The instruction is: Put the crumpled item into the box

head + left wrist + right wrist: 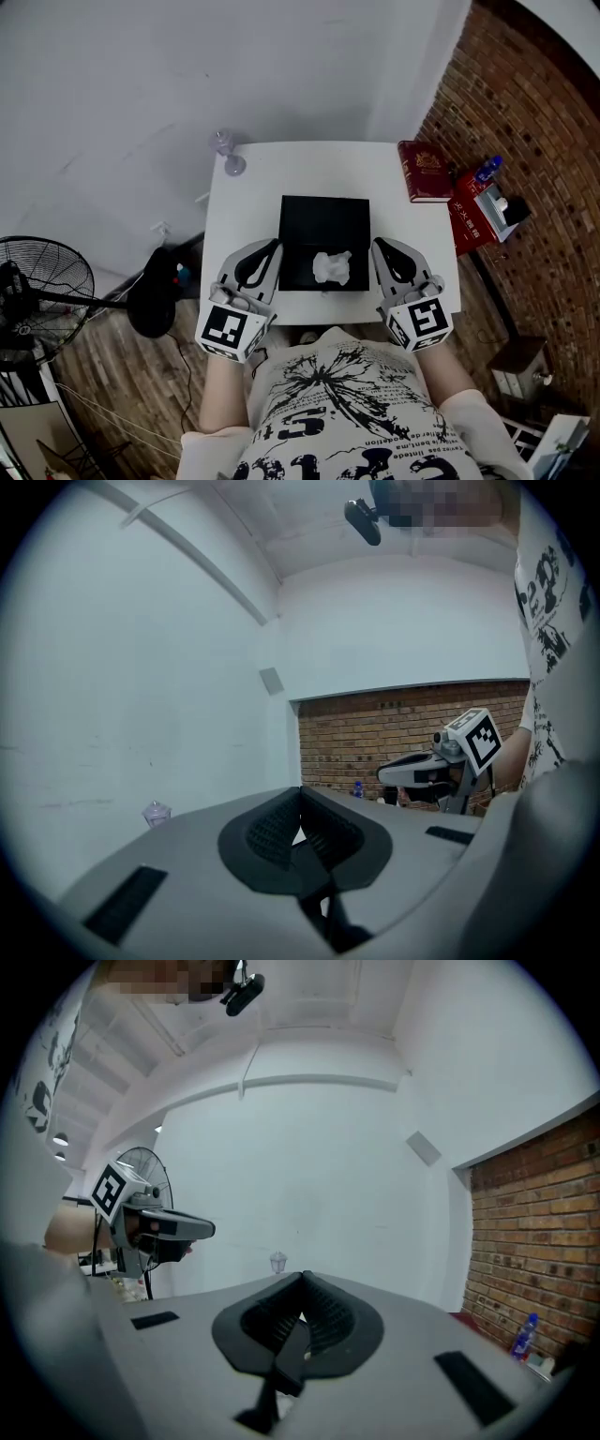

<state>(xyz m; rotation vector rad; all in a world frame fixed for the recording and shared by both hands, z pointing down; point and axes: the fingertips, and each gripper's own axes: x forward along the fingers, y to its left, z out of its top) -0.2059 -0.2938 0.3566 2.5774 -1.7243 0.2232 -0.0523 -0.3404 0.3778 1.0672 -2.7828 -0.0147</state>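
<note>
Right, the person stands at the near edge of the white table [244,187], a gripper in each hand, and the black box [323,216] sits square in the middle of it. And there's the crumpled item [332,266], a white wad of paper by the look of it, lying inside the box, close to its near wall and a little right of centre. Nothing is touching it. The left gripper [274,246] sits just beside the box's left wall, the right gripper [378,245] just beside the right wall, one on each flank, both pointing away from the person. Look along either one and the ribbed pads meet at the tips, jaws pressed together with nothing between them, so both hands are empty. By my reckoning the job is as good as done: the wad is in the box and let go, and I see nothing left but drawing the grippers clear. No lid in sight to close, as far as I can tell. At the far end, a small glass ornament [228,155] stands at the table's left corner and a red book [425,172] lies at the right one, both well apart from the box
</note>
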